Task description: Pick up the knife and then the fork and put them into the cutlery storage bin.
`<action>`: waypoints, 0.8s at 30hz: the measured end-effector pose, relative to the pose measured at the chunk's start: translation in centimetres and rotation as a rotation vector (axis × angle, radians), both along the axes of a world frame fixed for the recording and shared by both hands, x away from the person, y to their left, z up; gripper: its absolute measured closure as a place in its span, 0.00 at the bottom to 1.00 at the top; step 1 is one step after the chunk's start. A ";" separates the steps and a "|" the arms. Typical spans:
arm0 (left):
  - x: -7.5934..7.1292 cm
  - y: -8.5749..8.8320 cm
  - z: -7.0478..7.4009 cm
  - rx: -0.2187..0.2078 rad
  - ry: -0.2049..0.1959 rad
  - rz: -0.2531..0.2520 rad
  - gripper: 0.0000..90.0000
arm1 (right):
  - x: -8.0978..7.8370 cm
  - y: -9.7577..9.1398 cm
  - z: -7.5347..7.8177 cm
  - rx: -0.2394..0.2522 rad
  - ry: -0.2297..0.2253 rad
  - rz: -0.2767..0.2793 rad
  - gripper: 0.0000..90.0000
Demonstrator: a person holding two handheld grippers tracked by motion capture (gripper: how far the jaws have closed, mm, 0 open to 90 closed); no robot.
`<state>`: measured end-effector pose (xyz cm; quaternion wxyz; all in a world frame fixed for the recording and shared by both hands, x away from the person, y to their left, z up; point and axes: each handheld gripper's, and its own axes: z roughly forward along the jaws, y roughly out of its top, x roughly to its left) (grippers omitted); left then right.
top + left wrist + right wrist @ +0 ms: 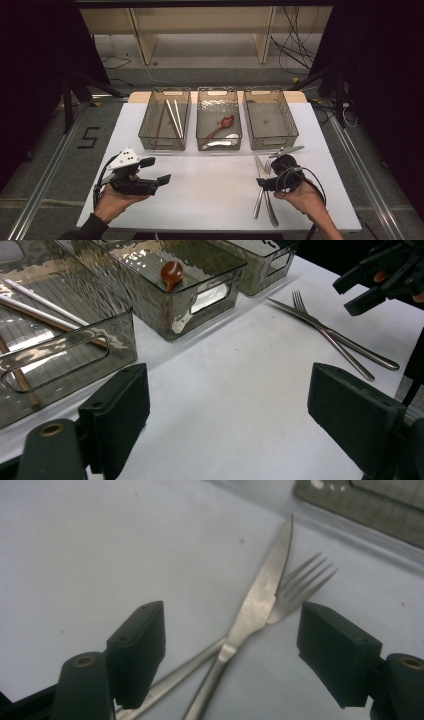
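Knife [260, 600] and fork [300, 587] crossed flat on the white counter [210, 195], near the right edge, just short of the empty right bin [271, 120]; right tool [230, 650] poised over the crossing, jaws spread, gripping nothing. Best to lower straight onto the knife, which lies on top, close across its narrow handle just behind the crossing, then lift cleanly so as not to drag the fork. Left tool [227, 425] also spread and empty, idle above bare counter.

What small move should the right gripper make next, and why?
Probably lower the right gripper and close on the knife: its jaws stand open above the knife, which lies across the fork on the table, and the right-hand bin looks empty.
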<state>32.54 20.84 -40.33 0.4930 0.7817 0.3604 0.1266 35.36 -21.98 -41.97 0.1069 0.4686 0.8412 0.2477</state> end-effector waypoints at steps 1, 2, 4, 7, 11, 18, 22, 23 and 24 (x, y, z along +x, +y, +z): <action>0.0 0.0 0.0 0.003 0.003 -0.001 0.19 | 0.0 0.0 -0.2 -0.013 0.012 0.001 0.33; -0.1 0.0 0.0 0.007 0.005 -0.003 0.19 | 0.1 0.0 -0.4 -0.028 0.031 0.005 0.35; -0.1 0.0 -0.1 0.009 0.003 -0.004 0.19 | 0.1 0.2 -0.9 -0.060 0.061 0.010 0.36; -0.1 0.0 -0.1 0.010 0.002 -0.005 0.19 | 0.1 0.3 -1.5 -0.086 0.102 0.027 0.40; -0.1 0.0 -0.2 0.015 0.004 -0.007 0.19 | 0.2 0.4 -1.9 -0.121 0.127 0.032 0.44; -0.1 -0.1 -0.2 0.017 0.005 -0.008 0.19 | 0.3 0.5 -2.6 -0.145 0.168 0.046 0.51; -0.1 -0.1 -0.2 0.017 0.008 -0.011 0.19 | 0.2 0.7 -3.0 -0.169 0.185 0.057 0.55; -0.1 -0.1 -0.2 0.018 0.007 -0.011 0.19 | 0.2 0.7 -3.1 -0.172 0.188 0.059 0.56; -0.1 -0.2 -0.2 0.018 0.006 -0.011 0.19 | 0.3 0.8 -3.1 -0.172 0.188 0.060 0.57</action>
